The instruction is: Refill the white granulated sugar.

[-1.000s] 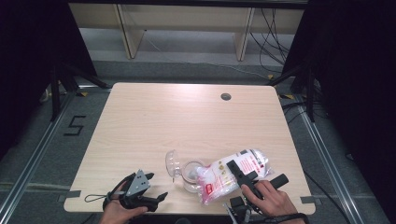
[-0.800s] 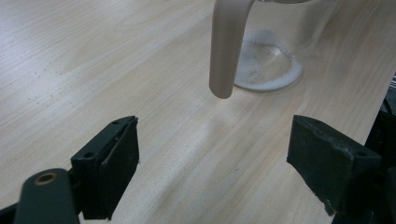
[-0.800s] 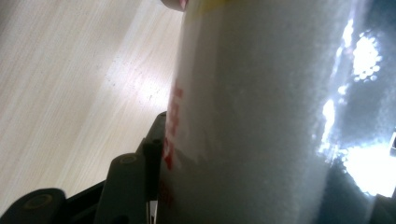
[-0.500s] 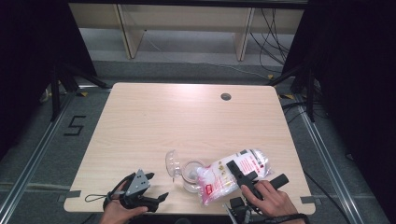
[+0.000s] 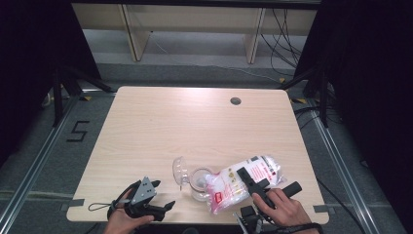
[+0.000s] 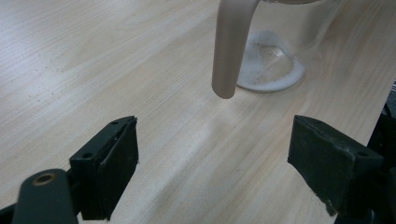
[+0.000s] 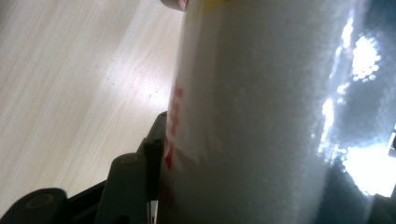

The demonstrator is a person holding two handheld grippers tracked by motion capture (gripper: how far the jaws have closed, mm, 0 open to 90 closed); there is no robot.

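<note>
A clear bag of white granules with red print lies tilted on the table, its lower end at a clear glass jar. The jar's lid stands swung open to the left. My right gripper is shut on the bag; in the right gripper view the bag is pressed against the black finger. My left gripper rests at the table's front left, open with nothing between its fingers. In the left gripper view it faces the jar, with white granules on the jar's bottom and a tan curved bar in front.
The wooden table has a round cable hole at the back right. Dark floor and metal stands surround the table, with a shelf frame beyond the far edge. The jar and the bag sit close to the front edge.
</note>
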